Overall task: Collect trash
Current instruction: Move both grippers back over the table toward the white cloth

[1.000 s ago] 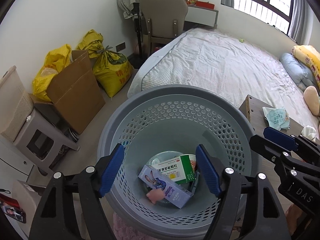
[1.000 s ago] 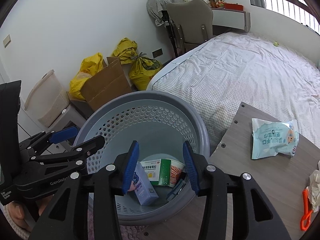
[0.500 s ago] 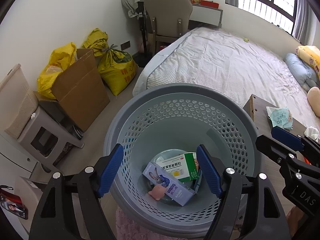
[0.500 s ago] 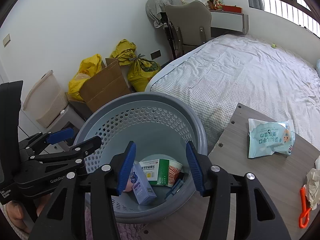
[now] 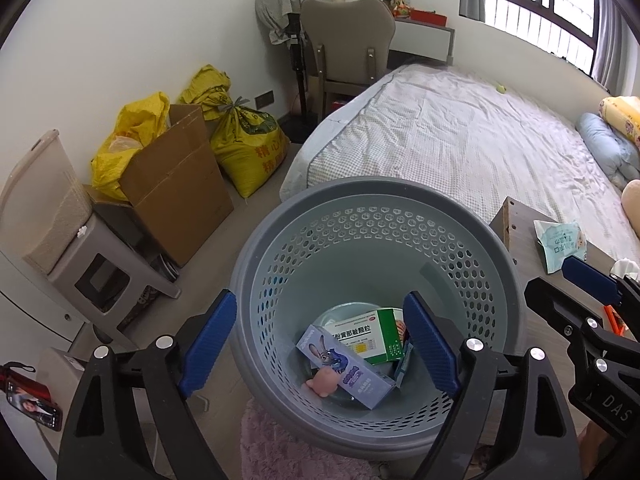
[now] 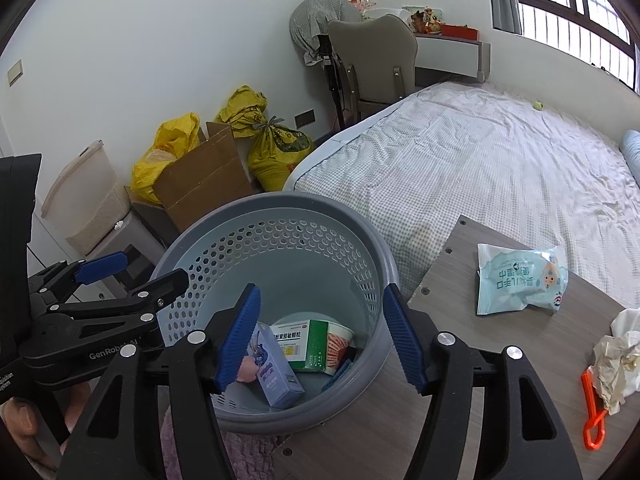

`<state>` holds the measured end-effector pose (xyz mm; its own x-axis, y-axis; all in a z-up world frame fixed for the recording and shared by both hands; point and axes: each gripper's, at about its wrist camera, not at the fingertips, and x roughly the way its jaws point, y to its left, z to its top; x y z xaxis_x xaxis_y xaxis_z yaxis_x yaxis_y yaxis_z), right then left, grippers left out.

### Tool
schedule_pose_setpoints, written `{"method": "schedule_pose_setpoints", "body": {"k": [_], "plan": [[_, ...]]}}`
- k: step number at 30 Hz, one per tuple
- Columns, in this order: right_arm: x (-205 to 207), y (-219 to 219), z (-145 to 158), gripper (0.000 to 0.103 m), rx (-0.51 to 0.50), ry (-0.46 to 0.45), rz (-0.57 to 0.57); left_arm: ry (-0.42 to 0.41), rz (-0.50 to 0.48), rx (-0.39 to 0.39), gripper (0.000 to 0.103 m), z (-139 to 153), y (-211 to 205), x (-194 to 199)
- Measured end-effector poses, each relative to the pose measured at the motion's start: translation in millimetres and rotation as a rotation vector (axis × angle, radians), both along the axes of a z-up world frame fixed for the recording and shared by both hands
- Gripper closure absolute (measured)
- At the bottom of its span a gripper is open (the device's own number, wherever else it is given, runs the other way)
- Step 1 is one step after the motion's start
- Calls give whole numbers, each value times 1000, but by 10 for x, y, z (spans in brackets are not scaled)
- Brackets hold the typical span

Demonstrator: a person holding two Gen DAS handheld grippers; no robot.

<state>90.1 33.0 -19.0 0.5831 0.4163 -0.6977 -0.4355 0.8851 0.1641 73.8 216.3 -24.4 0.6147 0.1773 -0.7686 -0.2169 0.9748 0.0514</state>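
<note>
grey basket (image 5: 376, 208) – upright | boxes (image 5: 360, 340) inside | wipes packet (image 6: 520, 280) – on table

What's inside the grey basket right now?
In the grey basket: a purple rabbit box, a green-and-white medicine box, a pink toy. Things beneath them are mostly covered.

Right gripper (image 6: 320, 336) above grey perforated basket (image 6: 280, 216), jaws apart, just been opening, nothing between pads. Basket holds purple box (image 6: 276, 376), green-white box (image 6: 304, 344), pink toy (image 6: 248, 370). Left gripper (image 6: 132, 270) at basket's left rim, empty. Wooden table (image 6: 440, 400): blue packet (image 6: 520, 280) near far edge; crumpled tissue (image 6: 616, 360), orange tool (image 6: 592, 412) at right edge.
</note>
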Motion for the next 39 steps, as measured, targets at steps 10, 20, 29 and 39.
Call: {"method": "schedule_pose_setpoints", "body": {"k": [10,20,29,39], "plan": [[-153,-88,87,39,0,-23,-14,-26,15,34,14,107,-49,-144],[-285,-266,136,36,0,-39,-47,-53,-4,50,11,198,-200,-257],[-394,-566,126,36,-11,-43,-95,-45,-65,44,10,174,-510,-271],[-571,-1180,67,36,-16,-36,-207,-32,-188,26,10,108,-1025,-277]]}}
